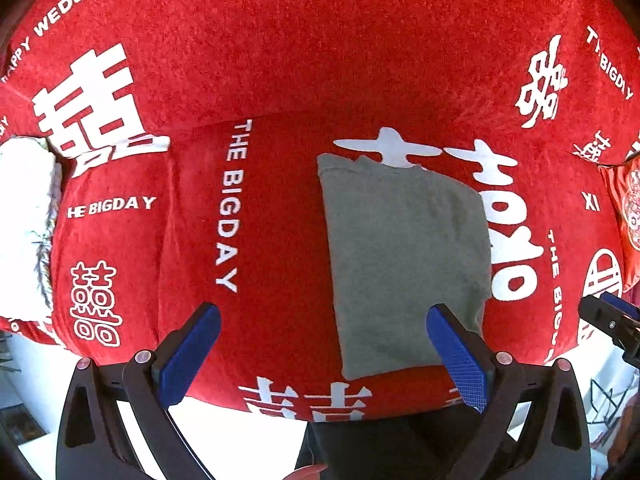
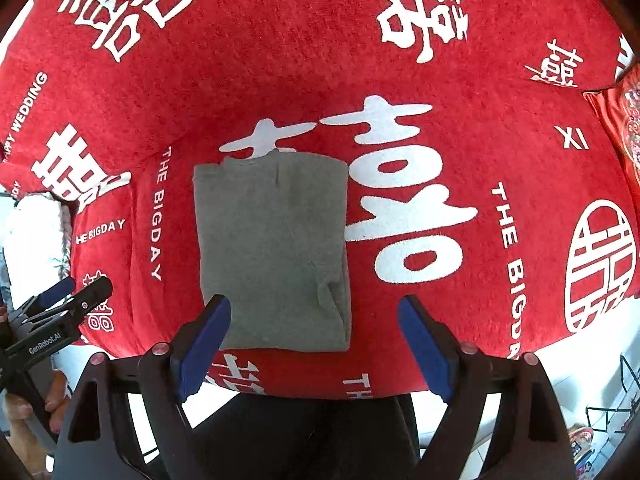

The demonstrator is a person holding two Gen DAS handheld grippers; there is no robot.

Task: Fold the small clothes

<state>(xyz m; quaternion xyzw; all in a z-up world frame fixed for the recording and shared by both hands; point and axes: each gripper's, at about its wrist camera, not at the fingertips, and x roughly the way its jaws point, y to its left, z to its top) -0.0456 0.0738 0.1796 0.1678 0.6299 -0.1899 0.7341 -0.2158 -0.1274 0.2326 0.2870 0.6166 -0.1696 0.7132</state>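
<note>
Red sofa cover with white lettering, folded grey garment flat at centre, red cushion at three o'clock

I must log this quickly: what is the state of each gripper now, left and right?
Left gripper: open, holding nothing, near the folded grey garment.
Right gripper: open, holding nothing, above the garment's near edge.

A grey garment is seen folded into a neat upright rectangle, laid flat at centre frame in the right wrist view and right of centre in the left wrist view.
</note>
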